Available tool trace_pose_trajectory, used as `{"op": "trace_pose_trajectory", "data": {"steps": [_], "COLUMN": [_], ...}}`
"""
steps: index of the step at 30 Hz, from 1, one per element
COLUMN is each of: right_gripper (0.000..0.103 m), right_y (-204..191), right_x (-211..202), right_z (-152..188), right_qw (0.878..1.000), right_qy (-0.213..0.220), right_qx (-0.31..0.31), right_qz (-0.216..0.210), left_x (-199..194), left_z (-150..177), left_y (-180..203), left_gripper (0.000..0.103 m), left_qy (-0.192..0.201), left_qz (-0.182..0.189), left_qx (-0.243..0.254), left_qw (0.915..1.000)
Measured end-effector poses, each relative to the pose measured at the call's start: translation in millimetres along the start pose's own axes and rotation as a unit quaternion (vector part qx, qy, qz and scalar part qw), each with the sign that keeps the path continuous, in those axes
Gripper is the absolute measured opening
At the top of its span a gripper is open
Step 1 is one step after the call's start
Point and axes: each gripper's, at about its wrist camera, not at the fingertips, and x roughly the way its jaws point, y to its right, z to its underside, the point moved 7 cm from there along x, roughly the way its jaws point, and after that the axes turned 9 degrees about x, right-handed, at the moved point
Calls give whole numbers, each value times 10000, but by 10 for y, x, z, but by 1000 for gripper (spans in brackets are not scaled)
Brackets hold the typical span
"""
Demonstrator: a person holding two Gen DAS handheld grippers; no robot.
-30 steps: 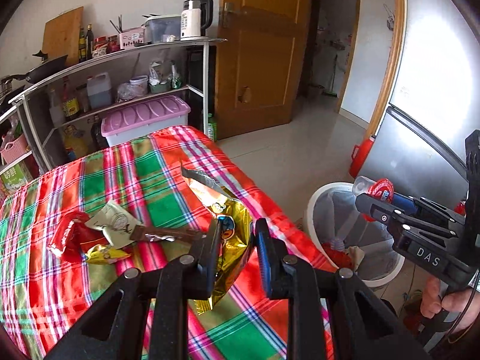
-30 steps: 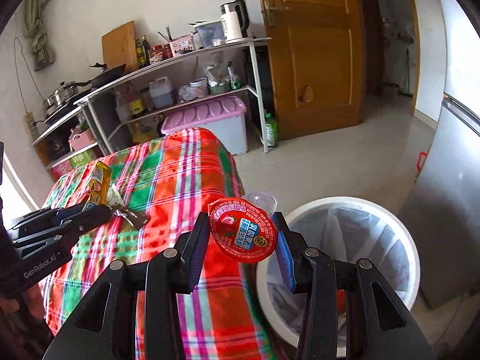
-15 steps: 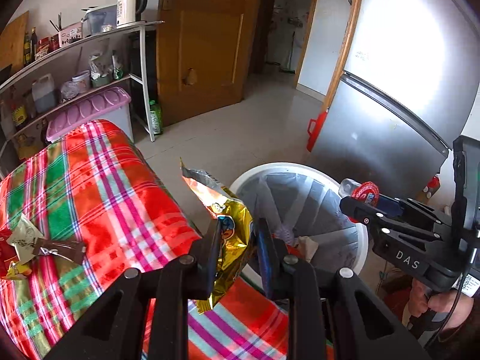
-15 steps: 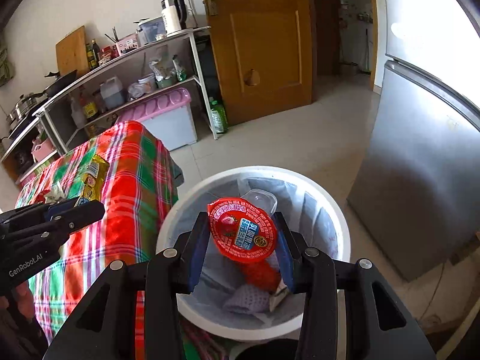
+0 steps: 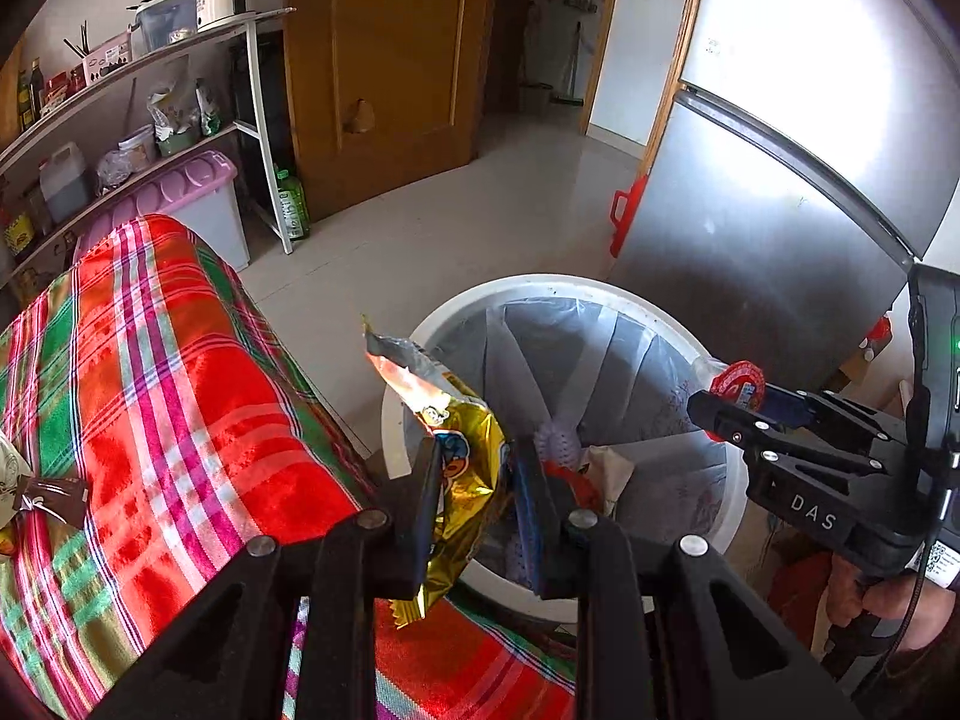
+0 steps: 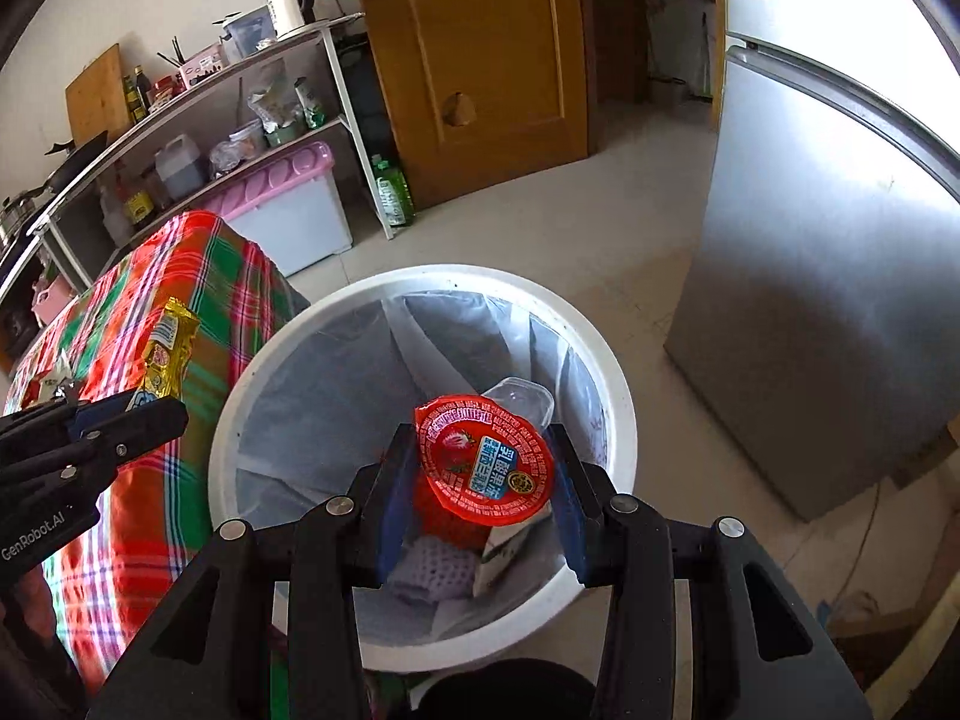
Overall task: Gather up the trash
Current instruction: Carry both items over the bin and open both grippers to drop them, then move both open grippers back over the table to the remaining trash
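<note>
Where the right claw (image 6: 477, 495) grips the jelly cup (image 6: 485, 459), bin (image 6: 600, 372) contents hide.

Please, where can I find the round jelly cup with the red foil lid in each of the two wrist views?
Left wrist view: the round clear plastic jelly cup with the red foil lid is at the right, small, held at the tip of the right tongs.
Right wrist view: it fills the lower centre, between the tongs.
Shared landmark: the round white trash bin with a grey liner, directly beneath the cup.

2 tools (image 5: 471, 480), 1 bin (image 6: 618, 420).
</note>
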Motion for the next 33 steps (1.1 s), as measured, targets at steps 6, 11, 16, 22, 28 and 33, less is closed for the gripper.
{"op": "trace_pose_trajectory", "data": {"steps": [6,11,16,22,28,33], "right_gripper": [43,44,48,49,49,49], "right_y": [88,67,71,26,-44,-151], "right_x": [73,104,75,7,-94,-195], "right_z": [50,63,60,23,24,5], "right_qw": [9999,9998,9999,10000,10000,9998], "right_qy": [-128,-200,-136,-38,52,149], "right_qx": [2,13,44,-2,-41,-103], "right_qz": [74,25,72,64,34,-47], "left_x": [58,51,19,-57,-211,-370], "left_z": [-28,-25,-5,19,37,57], "left_y": [2,-15,-46,-96,-169,-248], "left_gripper": [38,52,61,65,67,68], "left_qy": [-46,-19,4,60,192,333], "left_qz": [4,34,-3,-33,-86,-215], "left_qx": [-8,-36,-85,-183,-245,-266], "left_qw": [10000,10000,10000,9998,9995,9989]}}
